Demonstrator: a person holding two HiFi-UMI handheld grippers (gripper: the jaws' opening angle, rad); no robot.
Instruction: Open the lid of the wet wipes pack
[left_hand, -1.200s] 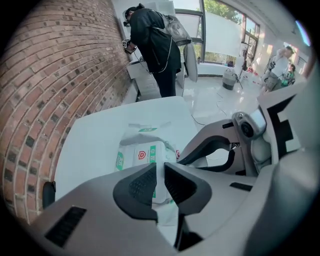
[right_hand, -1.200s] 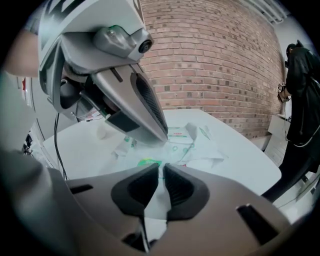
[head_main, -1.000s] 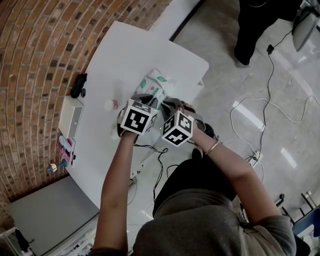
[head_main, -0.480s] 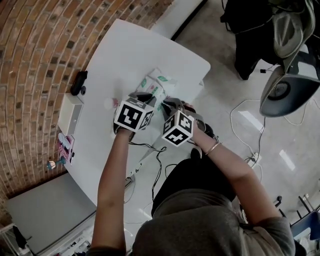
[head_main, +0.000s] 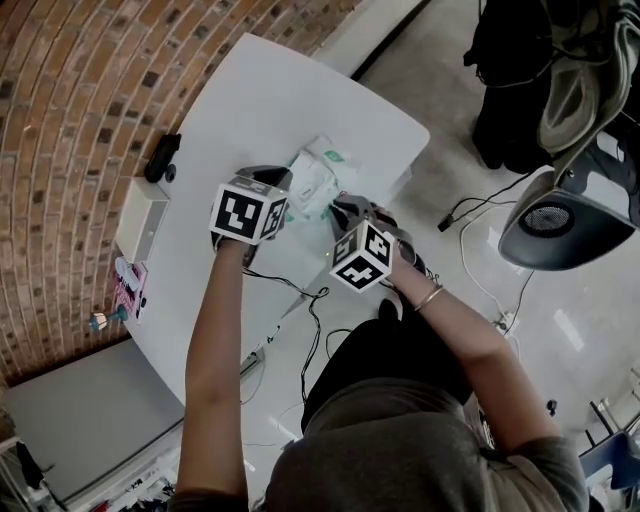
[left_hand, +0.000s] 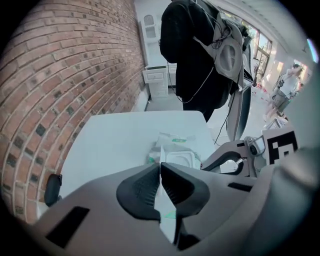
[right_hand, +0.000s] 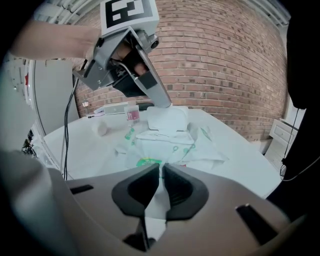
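Against a red-brick wall (head_main: 80, 90) stands a white table (head_main: 260, 110) with rounded corners, on a pale glossy floor (head_main: 440, 110) crossed by loose cables (head_main: 480, 290). Toward the table edge nearest the person lies the wet wipes pack (head_main: 322, 172), white with green print. The left gripper (left_hand: 160, 167) has its jaws pinched on the pack's white lid (right_hand: 167, 117), which stands raised above its frame. The right gripper (right_hand: 161, 170) has its jaws closed on the wrapper at the pack's near end. Along the table's wall side sit a black object (head_main: 160, 157) and a white box (head_main: 140, 222). A grey chair (head_main: 565, 235) stands well apart on the floor.
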